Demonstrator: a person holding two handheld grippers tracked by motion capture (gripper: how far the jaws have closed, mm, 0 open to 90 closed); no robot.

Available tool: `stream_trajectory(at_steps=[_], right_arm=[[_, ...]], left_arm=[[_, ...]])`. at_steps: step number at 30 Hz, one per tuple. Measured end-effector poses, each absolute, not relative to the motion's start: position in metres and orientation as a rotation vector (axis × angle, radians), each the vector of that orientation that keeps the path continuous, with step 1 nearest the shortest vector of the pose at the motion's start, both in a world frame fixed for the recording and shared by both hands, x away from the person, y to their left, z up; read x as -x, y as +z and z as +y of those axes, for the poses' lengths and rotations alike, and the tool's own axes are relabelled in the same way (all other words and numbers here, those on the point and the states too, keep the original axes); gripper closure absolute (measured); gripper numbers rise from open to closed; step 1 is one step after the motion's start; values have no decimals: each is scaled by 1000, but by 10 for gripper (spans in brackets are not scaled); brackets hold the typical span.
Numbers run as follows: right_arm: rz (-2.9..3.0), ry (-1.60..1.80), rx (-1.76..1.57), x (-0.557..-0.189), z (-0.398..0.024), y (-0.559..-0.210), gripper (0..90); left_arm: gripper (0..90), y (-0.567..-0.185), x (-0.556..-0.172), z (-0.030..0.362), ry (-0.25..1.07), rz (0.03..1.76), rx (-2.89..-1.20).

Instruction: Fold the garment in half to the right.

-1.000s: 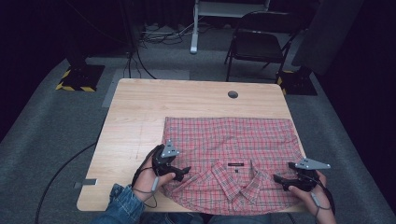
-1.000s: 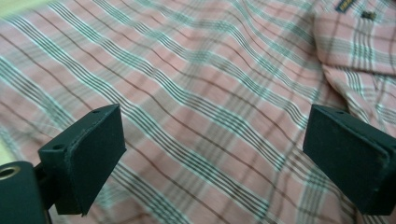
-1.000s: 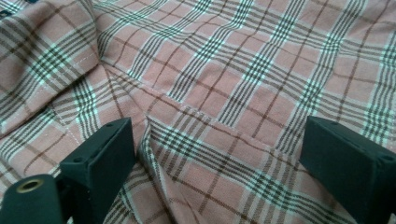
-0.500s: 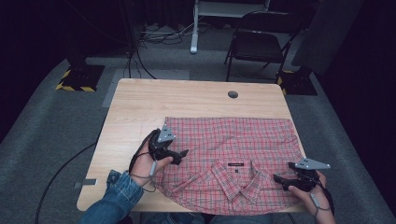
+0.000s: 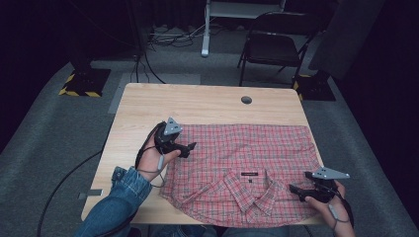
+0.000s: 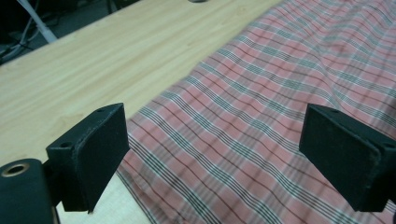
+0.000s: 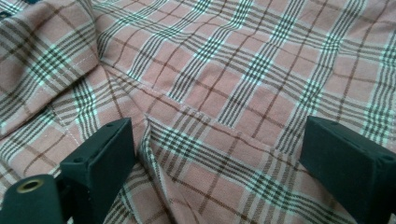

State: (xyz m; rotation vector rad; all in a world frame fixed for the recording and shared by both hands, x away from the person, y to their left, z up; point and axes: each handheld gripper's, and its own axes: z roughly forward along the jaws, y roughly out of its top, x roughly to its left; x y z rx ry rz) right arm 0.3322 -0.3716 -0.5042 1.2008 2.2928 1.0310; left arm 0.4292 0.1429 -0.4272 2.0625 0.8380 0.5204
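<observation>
both claws gaping, left claw point(image 5: 190, 146) over plaid shirt point(image 5: 247, 163)

Left claw point(image 6: 215, 154) jaws wide apart over plaid shirt point(image 6: 280, 116) edge, wooden table point(image 6: 116, 56) beyond.

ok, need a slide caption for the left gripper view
Open black fingers of the left gripper poised over the edge of a red plaid cotton shirt on the light wooden table.

Light wooden table point(image 5: 197, 106) with a round cable hole, red plaid shirt point(image 5: 247, 153) spread flat on it
</observation>
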Motion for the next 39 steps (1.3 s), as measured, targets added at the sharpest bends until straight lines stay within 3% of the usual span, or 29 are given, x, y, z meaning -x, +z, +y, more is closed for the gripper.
stream_trajectory(at_steps=[12, 24, 39], right_arm=[[2295, 1032, -1198, -333, -372, -504, 105], [2296, 1031, -1200, -333, -372, -504, 105], [2297, 1033, -1197, -335, -373, -504, 105]], left_arm=[[146, -420, -452, 145, 556, 854, -2014], [214, -436, -478, 152, 622, 868, -2024], [264, -473, -508, 162, 513, 994, -2075]])
